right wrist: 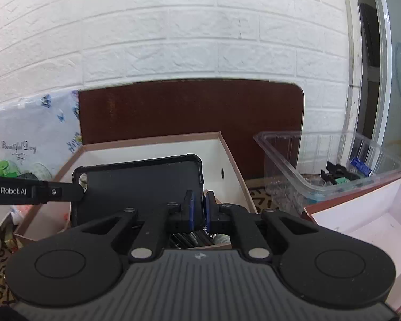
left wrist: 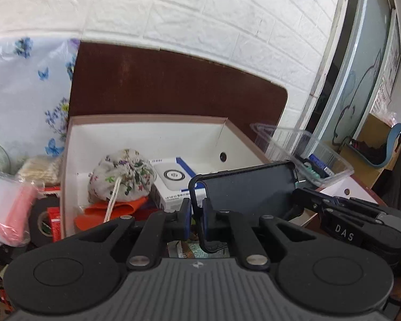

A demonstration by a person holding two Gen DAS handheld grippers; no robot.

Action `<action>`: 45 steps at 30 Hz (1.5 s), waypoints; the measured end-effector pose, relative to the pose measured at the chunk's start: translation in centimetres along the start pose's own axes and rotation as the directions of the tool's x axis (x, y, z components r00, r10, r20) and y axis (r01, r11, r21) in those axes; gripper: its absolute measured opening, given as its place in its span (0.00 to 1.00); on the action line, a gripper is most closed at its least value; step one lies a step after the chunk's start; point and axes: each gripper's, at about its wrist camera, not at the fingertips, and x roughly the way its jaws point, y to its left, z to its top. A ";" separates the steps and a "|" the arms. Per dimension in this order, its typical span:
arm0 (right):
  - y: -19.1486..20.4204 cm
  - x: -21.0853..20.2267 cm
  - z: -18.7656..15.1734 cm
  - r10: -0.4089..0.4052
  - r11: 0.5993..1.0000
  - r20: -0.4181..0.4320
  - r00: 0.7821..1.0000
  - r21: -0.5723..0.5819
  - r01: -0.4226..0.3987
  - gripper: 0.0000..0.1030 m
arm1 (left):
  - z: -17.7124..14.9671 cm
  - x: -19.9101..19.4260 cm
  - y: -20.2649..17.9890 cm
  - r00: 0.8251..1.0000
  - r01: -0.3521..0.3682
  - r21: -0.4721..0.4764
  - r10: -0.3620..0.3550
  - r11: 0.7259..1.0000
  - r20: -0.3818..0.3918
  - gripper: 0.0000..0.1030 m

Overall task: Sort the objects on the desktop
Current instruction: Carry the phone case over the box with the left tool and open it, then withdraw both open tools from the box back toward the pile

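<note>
Both grippers hold the same thing: a black phone case (left wrist: 250,187), lifted in the air above the open cardboard box (left wrist: 147,119) that stands against the brown board. The left gripper (left wrist: 196,218) has its fingers drawn narrow on one end rim of the case, and the right gripper (right wrist: 199,210) pinches the long edge near the other end, its blue pads pressed close on the rim. In the right wrist view the case (right wrist: 136,187) hangs flat and wide over the box (right wrist: 152,140), with the left gripper's finger reaching in from the side. The case looks light and rubbery, so it probably bends and twists if held by one thin edge only; the raised corners seem the stiffest places to grip, and the smooth back may slip between the pads. It does not look fragile, so a short drop should do no harm. Inside the box lie a flowered cloth pouch (left wrist: 123,176) with a drawstring, a small white carton (left wrist: 173,179) and something orange. To the right stands a clear plastic tub (right wrist: 331,155) with small parts, and beside it a second, pale box (right wrist: 366,214).
</note>
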 end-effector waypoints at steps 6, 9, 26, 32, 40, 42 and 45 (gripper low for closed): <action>0.2 2.6 -0.4 -0.005 1.000 -0.045 0.999 -0.024 0.004 0.06 | -0.3 2.3 1.0 0.999 -0.010 -0.027 0.009 1.000 -0.041 0.06; 0.5 3.5 -0.6 -0.010 0.998 -0.069 0.998 -0.058 0.006 0.07 | -0.1 2.3 1.4 1.000 0.010 -0.057 -0.011 0.998 -0.026 0.31; 3.3 1.7 -1.3 -0.018 0.984 -0.035 0.999 -0.177 0.012 0.90 | 0.2 -0.5 1.0 0.997 0.015 -0.052 -0.012 0.999 0.075 0.92; 3.6 0.4 -1.0 -0.026 0.983 -0.027 0.999 -0.180 0.021 0.90 | 0.1 -2.0 0.6 0.996 0.018 -0.035 -0.015 0.999 0.089 0.92; 5.3 -2.3 -1.1 0.003 0.983 -0.020 1.000 -0.181 -0.007 0.90 | -0.9 -4.7 0.1 0.998 -0.002 -0.008 0.002 1.000 0.065 0.92; 6.1 -3.1 -1.4 0.024 0.983 -0.022 0.999 -0.181 -0.028 0.90 | -1.4 -5.6 0.1 0.999 -0.010 -0.008 0.010 1.000 0.054 0.92; 7.3 -4.1 -2.0 0.054 0.984 -0.041 0.998 -0.168 -0.060 0.90 | -2.4 -7.5 0.5 0.999 -0.024 -0.015 0.025 1.000 0.043 0.92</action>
